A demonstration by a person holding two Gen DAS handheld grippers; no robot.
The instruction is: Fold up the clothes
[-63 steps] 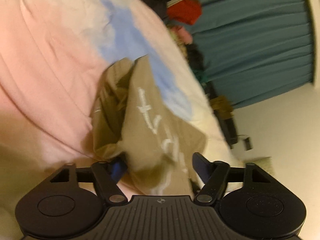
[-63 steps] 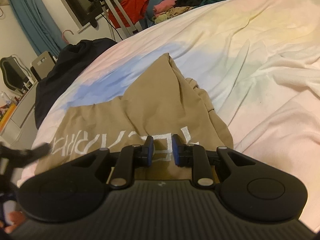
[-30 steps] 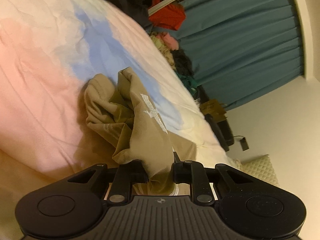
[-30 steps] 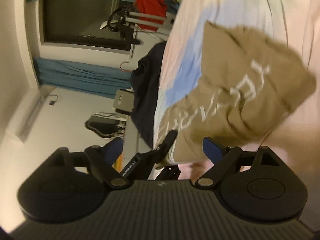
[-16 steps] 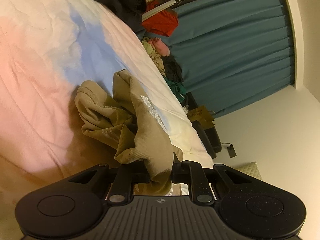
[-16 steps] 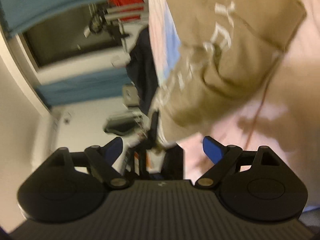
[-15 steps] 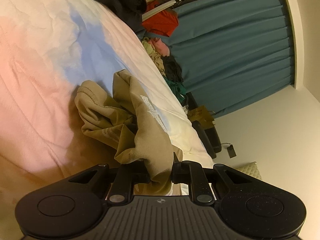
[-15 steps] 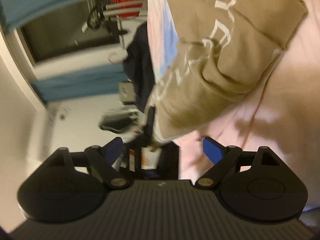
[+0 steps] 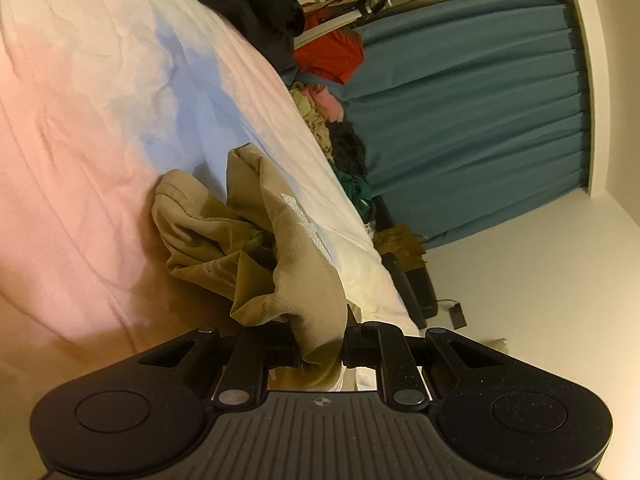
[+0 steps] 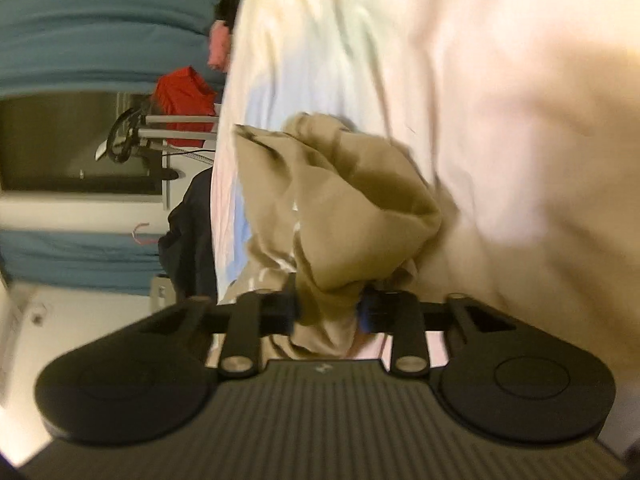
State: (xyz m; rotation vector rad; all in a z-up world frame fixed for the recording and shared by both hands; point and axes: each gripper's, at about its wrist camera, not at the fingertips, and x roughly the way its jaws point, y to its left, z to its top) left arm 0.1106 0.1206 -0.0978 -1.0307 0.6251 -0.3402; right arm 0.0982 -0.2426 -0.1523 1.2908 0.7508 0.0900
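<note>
The tan shirt [image 9: 288, 248] hangs bunched above the pastel bedsheet [image 9: 80, 120], pinched by both grippers. Half a second ago the right gripper [image 10: 328, 312] was spread wide; now it has clamped on a fold, joining the left gripper [image 9: 320, 348]. With both ends gripped, the shirt can likely be spread for folding.

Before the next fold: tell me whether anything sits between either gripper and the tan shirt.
Nothing does. The left gripper is shut on a bunched fold of the tan shirt, and the right gripper is shut on another part of it. The shirt hangs crumpled over the pastel bedsheet.
</note>
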